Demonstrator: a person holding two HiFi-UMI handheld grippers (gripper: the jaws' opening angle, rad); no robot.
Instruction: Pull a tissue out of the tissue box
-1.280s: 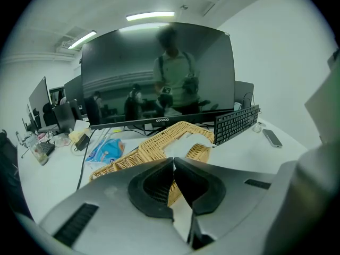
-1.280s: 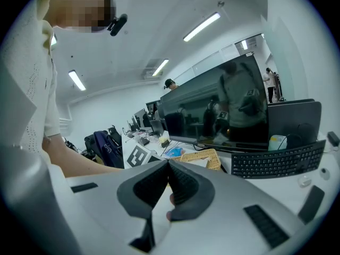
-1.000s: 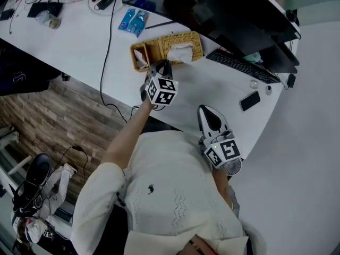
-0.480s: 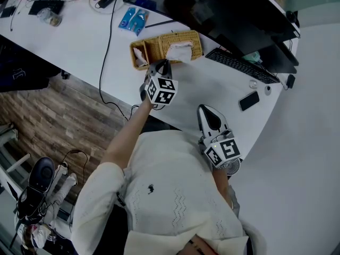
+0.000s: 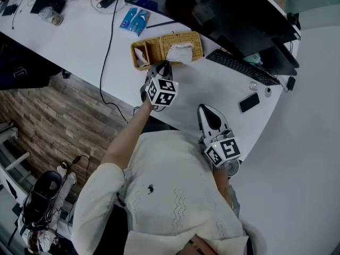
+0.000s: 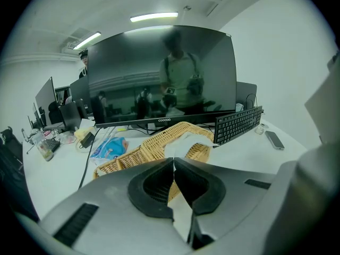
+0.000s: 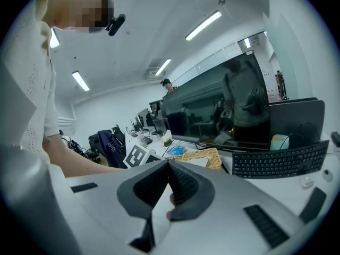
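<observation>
Only a dark rounded shape at lower left has drifted downward. Left gripper stays clenched, empty, beside the wicker tissue box; right gripper clenched too.

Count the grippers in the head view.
2. The left gripper is beside the wicker tissue box; the right gripper is over the near edge of the desk.

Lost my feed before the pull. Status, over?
Left gripper shut, tips beside white tissue, no grip seen. Tissue sticks up from woven wicker tissue box. Right gripper shut, empty, away from the box. Nothing blocks the tissue.
</observation>
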